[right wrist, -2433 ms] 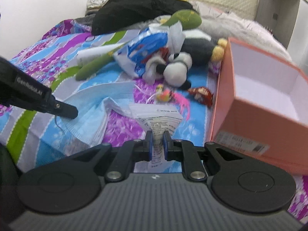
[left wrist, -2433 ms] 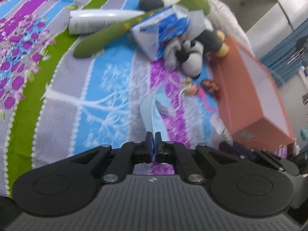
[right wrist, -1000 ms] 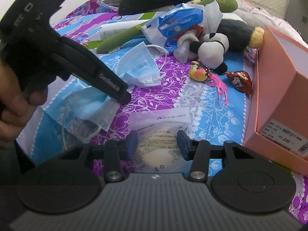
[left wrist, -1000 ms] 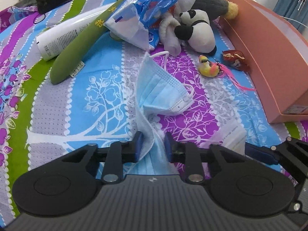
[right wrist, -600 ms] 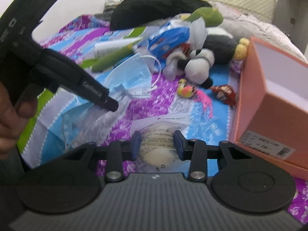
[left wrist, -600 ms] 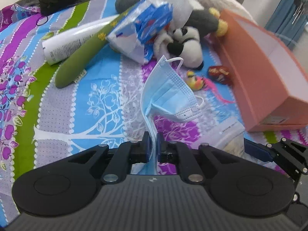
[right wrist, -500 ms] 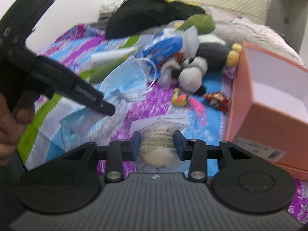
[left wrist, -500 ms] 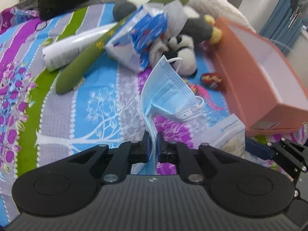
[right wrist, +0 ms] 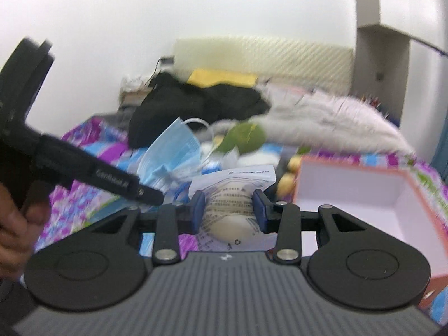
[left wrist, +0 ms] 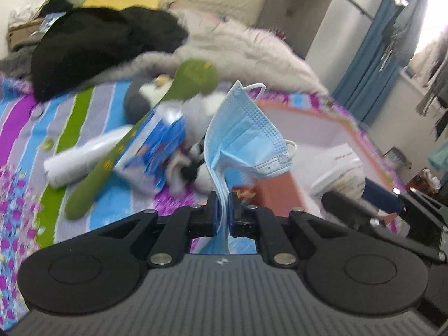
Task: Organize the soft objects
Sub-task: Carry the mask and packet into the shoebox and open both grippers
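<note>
My left gripper (left wrist: 222,205) is shut on blue face masks (left wrist: 243,137), held up above the bed; they also show in the right wrist view (right wrist: 173,151). My right gripper (right wrist: 228,210) is shut on a clear packet holding a white mask (right wrist: 232,204), lifted off the bed; the packet also shows in the left wrist view (left wrist: 338,170). The open orange box (right wrist: 372,193) with a white inside stands to the right, and shows in the left wrist view (left wrist: 313,128).
On the striped bedspread (left wrist: 16,128) lie a long green plush (left wrist: 140,142), a blue and white packet (left wrist: 159,145), a white tube (left wrist: 84,156) and a panda plush (left wrist: 193,168). Black clothing (left wrist: 103,42) and a grey fluffy blanket (left wrist: 246,53) lie behind.
Both grippers have risen and tilted up, carrying the blue masks and the packet off the bed toward the orange box. The view now shows the headboard and wall.
</note>
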